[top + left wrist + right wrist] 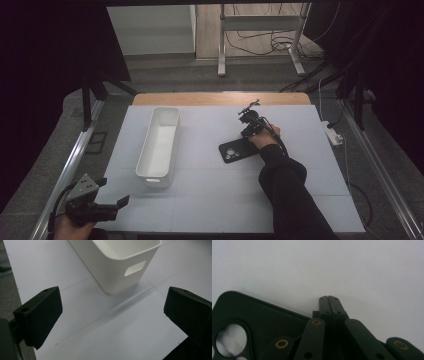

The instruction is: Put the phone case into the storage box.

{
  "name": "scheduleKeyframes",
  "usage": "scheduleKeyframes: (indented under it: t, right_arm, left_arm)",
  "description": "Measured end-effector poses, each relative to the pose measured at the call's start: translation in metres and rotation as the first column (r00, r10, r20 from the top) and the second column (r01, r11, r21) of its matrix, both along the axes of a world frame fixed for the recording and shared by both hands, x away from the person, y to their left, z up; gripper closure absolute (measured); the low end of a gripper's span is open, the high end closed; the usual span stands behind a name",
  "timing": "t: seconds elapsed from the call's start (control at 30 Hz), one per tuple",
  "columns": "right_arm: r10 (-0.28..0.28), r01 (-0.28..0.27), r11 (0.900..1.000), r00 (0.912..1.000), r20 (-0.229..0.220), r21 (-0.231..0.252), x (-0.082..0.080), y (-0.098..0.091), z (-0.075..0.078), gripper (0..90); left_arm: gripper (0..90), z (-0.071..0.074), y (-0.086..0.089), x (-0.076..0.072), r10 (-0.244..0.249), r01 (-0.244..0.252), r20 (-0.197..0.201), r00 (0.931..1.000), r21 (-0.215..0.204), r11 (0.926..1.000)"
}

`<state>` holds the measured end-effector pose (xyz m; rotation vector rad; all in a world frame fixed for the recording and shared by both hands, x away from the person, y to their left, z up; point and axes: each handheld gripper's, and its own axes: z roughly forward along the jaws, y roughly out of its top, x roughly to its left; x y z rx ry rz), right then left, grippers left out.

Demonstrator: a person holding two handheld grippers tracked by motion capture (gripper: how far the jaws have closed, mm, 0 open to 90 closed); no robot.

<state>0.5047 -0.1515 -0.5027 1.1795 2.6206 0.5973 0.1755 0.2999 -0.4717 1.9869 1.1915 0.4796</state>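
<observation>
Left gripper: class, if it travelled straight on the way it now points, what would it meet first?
Most likely the white bin: the left gripper, jaws open, points across bare table toward the bin's near end with the handle slot. Depth is hard to judge.

Overall light: you work in a dim room; the white table (210, 200) is the brightest surface, and it reads grey-blue.
Surroundings: beyond the table's edges everything falls to near black.
Shadows: the white bin (117, 262) throws a soft shadow onto the table on its near side.
Glare: none on the table.
Focus: in your right gripper view the black phone case (257, 315) looks soft and grainy.
Sharpness: the high view is slightly blurred throughout.
</observation>
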Motion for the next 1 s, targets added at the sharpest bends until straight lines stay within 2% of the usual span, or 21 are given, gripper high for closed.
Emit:
scheduleKeyframes:
  t: [0.43, 1.0]
  right_arm:
    - [-0.012, 0.012, 0.9999, 0.9998, -0.014, -0.002, -0.013, -0.025, 0.002, 89.1]
    - [-0.019, 0.02, 0.9994, 0.9992, -0.034, 0.028, -0.043, -0.052, 0.002, 89.1]
  left_arm:
    - [2.7, 0.0, 0.0, 0.0, 0.002, -0.002, -0.003, 1.0, 0.0, 1.0]
    - [2.7, 0.0, 0.0, 0.001, 0.005, -0.005, -0.005, 1.0, -0.007, 1.0]
